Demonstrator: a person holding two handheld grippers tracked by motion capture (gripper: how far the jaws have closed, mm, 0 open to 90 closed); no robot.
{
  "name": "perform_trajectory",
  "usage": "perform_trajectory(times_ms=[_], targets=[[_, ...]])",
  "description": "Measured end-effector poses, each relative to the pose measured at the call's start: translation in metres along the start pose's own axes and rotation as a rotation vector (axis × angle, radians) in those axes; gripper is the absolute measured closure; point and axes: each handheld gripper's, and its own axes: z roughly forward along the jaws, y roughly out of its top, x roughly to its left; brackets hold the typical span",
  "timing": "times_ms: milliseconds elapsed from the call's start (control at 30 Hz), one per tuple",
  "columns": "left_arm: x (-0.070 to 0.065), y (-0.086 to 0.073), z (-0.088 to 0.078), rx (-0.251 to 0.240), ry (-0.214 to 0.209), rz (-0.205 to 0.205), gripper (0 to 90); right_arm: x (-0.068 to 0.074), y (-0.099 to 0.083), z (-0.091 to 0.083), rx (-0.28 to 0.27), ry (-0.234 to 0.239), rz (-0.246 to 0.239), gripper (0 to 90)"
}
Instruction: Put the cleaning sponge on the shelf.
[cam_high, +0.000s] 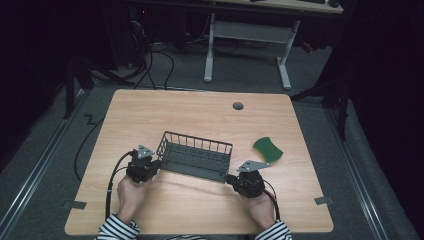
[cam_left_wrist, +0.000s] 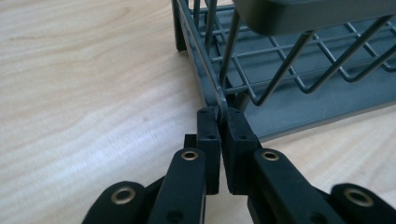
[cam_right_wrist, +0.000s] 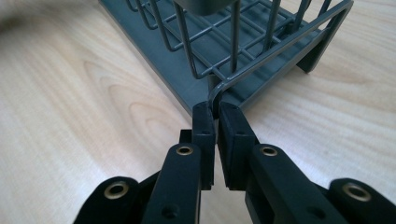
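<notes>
Both pairs of jaws are clamped on the wire rim of the grey wire basket (cam_high: 196, 156): the left gripper (cam_high: 154, 165) pinches its lower-left corner, the right gripper (cam_high: 231, 179) its lower-right corner, each wire caught between the black pads in the gripper views. The table (cam_high: 150, 115) spans the middle of the high view, with the basket just below its centre. A green sponge (cam_high: 267, 149) lies right of the basket, near it but apart. A small grey cap (cam_high: 238, 106) sits toward the table's upper edge.
</notes>
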Motion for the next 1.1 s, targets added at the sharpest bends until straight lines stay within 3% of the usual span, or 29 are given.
perform_trajectory(times_ms=[267,333,367,467,633,733,833,967,1100], targets=[[-0.007,-0.012,-0.01,-0.01,-0.007,-0.011,86.3,0.009,-0.01,-0.008,-0.005,0.018,-0.007,85.1],[-0.006,-0.013,-0.01,-0.012,-0.011,-0.016,85.8,0.008,-0.012,-0.007,-0.004,0.027,-0.003,81.1],[-0.005,-0.014,-0.01,-0.02,-0.021,-0.027,84.3,0.008,-0.012,-0.006,-0.001,0.032,0.005,73.8],[-0.002,-0.017,-0.012,-0.032,-0.035,-0.056,57.7,0.005,-0.015,-0.006,0.004,0.028,0.028,57.9],[0.007,-0.028,-0.02,-0.052,-0.042,-0.091,37.8,-0.003,-0.023,-0.021,-0.036,0.025,0.057,47.0],[0.012,-0.036,-0.025,-0.055,-0.029,-0.111,31.4,-0.01,-0.029,-0.032,-0.072,-0.007,0.042,44.4],[0.018,-0.045,-0.027,-0.052,0.013,-0.121,29.3,-0.023,-0.033,-0.041,-0.127,-0.053,0.041,42.1],[0.029,-0.054,-0.025,-0.034,0.078,-0.141,28.3,-0.048,-0.033,-0.049,-0.171,-0.149,0.055,38.6],[0.033,-0.058,-0.025,-0.043,0.14,-0.131,28.5,-0.07,-0.026,-0.055,-0.178,-0.234,0.097,36.5]])
